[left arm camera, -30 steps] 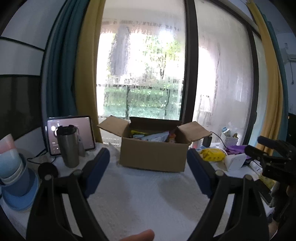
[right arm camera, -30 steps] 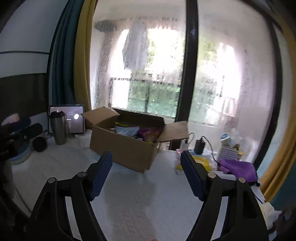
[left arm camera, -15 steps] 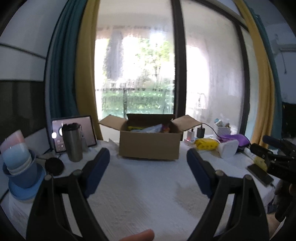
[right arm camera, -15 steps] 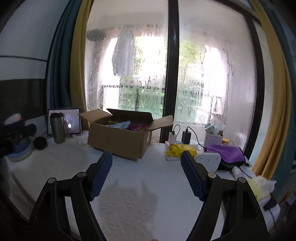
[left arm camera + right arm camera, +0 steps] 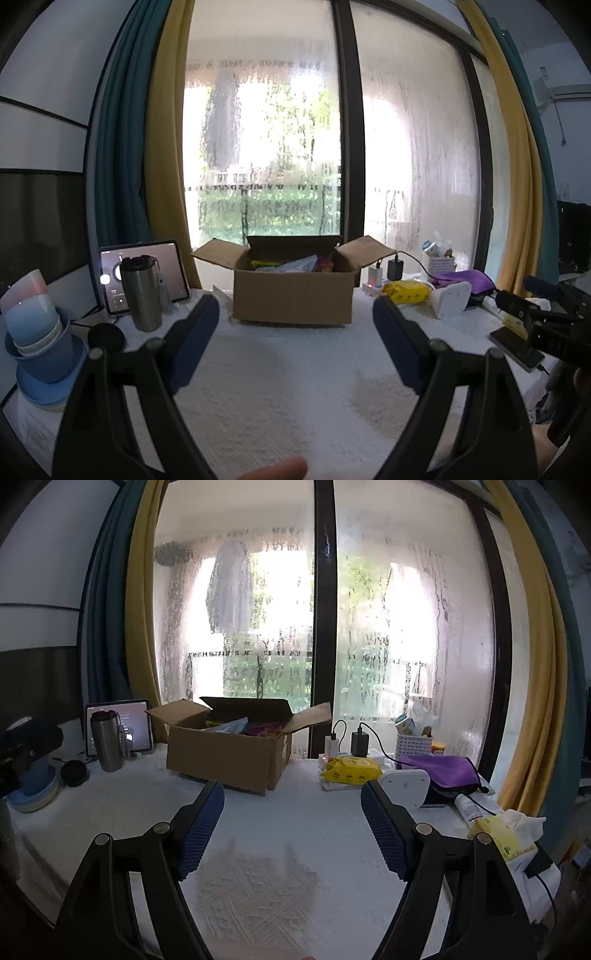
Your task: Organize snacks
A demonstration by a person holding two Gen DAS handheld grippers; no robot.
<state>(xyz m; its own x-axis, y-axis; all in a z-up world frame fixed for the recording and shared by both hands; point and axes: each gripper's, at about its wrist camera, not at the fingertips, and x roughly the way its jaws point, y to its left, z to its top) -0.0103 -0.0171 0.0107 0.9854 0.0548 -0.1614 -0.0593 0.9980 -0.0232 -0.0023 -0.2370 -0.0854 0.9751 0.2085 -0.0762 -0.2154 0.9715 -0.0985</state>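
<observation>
The cardboard box (image 5: 291, 295) of snack packets (image 5: 295, 264) sat mid-frame, dead ahead of the left gripper (image 5: 295, 332), long side facing it. The right gripper (image 5: 291, 825) saw it up-left. Both gaped wide, empty.

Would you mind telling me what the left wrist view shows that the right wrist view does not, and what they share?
Only the left wrist view shows the stacked pastel cups whole and a phone lying flat at the right. Only the right wrist view shows the yellow tissue pack near the table's right edge. Both show the open cardboard box holding snack packets, the steel tumbler, the tablet, the yellow wipes pack, and open, empty tools.
</observation>
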